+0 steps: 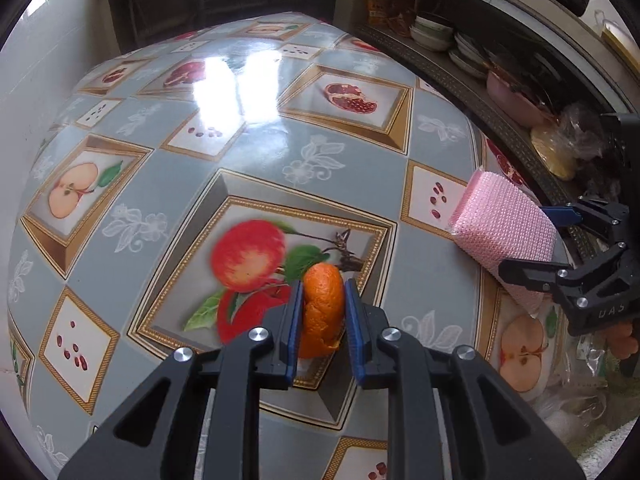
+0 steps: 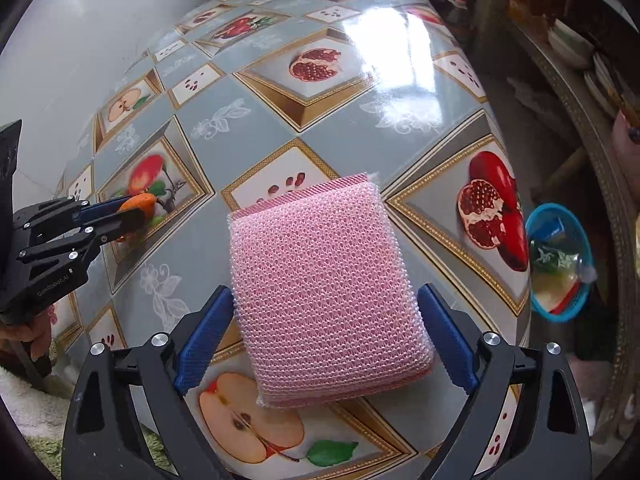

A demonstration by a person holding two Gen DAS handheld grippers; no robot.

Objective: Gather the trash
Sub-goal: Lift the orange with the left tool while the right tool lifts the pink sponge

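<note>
Right wrist view: fruit-print tablecloth point(image 2: 304, 148) covers the table; blue waste basket point(image 2: 559, 264) sits on the floor off its right edge. Right gripper point(image 2: 326, 340) has its jaws spread wide around the pink mesh scrub sponge point(image 2: 328, 292), pads not visibly pressing. Left gripper point(image 1: 322, 312) is clamped on an orange peel point(image 1: 322, 312) (lifted or not, unclear). Step: pickup. Next, probably: carry the peel over to the basket.

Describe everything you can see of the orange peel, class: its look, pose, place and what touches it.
The orange peel is a curled, cupped piece of rind, bright orange with a dimpled skin and a ragged lower edge. It stands roughly upright, pinched between the blue pads of the left gripper, which is shut on it. It sits over the printed apple picture on the glossy tablecloth; whether it touches the cloth cannot be told.
</note>
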